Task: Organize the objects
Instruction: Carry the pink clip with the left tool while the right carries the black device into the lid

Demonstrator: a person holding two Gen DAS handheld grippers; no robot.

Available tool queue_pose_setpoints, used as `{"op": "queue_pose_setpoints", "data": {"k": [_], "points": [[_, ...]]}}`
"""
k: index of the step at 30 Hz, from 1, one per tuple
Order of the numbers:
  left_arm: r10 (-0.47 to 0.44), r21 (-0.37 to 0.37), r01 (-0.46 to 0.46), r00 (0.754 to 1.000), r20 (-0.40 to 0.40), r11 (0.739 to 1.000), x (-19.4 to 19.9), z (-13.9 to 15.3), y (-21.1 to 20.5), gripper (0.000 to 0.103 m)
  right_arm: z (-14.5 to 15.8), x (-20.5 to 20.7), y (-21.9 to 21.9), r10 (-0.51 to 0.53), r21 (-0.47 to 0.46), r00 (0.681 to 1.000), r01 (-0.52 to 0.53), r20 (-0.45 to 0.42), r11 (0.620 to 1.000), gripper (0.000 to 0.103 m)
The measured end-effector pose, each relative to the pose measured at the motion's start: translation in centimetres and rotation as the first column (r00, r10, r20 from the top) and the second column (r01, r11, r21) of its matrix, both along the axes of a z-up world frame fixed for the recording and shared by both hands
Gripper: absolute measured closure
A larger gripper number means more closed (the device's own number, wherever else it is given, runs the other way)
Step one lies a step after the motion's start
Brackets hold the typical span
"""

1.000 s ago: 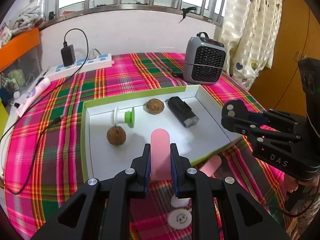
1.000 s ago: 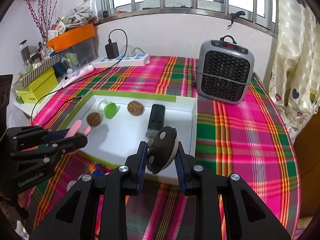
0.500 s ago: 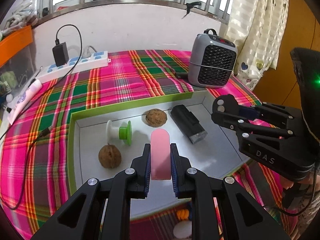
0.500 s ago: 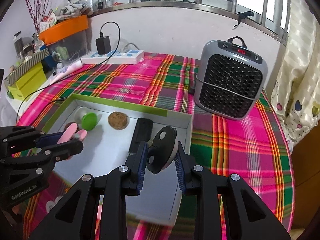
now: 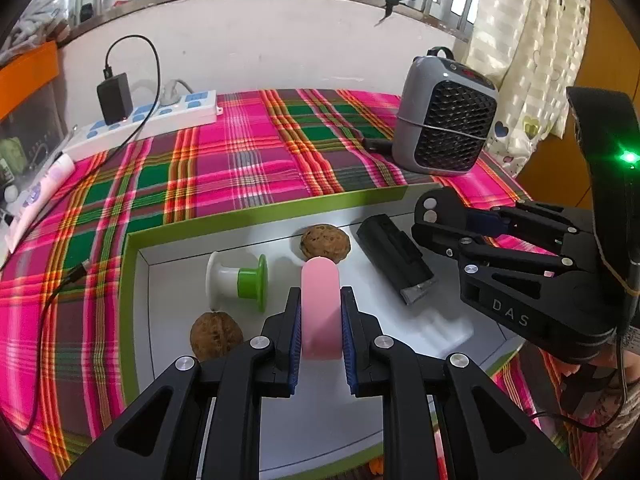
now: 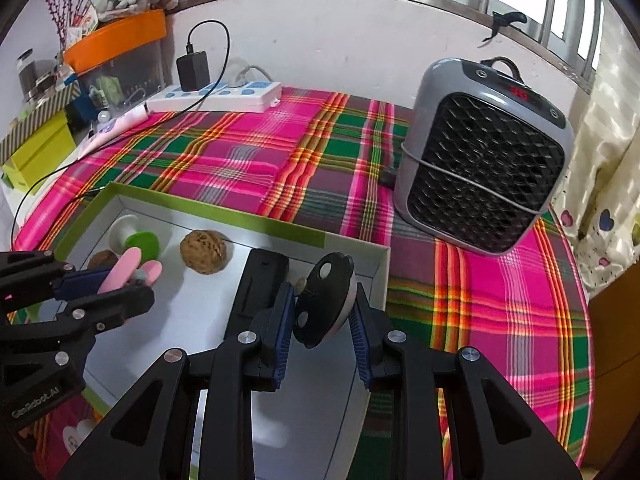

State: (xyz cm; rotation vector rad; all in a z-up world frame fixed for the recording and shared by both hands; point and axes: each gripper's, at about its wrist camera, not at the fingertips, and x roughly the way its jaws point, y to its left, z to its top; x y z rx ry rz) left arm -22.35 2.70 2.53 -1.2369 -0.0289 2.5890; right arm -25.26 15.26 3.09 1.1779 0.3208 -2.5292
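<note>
The left hand-held gripper (image 5: 320, 332) clamps a pink oblong piece (image 5: 320, 312) over the near part of the white tray (image 5: 138, 280), presumably for setting down; the right hand-held gripper (image 6: 320, 320) grips a black round disc (image 6: 324, 300) above the tray's right side.

a grey heater (image 6: 484, 156) is standing at two o'clock on the plaid cloth (image 6: 256, 148); a power strip (image 6: 216, 96) is lying at eleven o'clock.

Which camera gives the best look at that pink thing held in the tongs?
The left wrist view: the pink piece faces it broadside, clamped in the left tongs. The right wrist view shows it only edge-on at its left edge.
</note>
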Motion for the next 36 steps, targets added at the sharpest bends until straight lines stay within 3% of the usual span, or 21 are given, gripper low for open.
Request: {"op": "queue_pose_setpoints", "data": {"k": [36], "points": [[0.008, -0.004, -0.008, 0.999, 0.038, 1.000, -1.2, -1.3, -0.1, 0.086, -0.7, -1.0, -0.4, 0.023, -0.024, 1.000, -0.022, 0.014, 0.999, 0.075]]}}
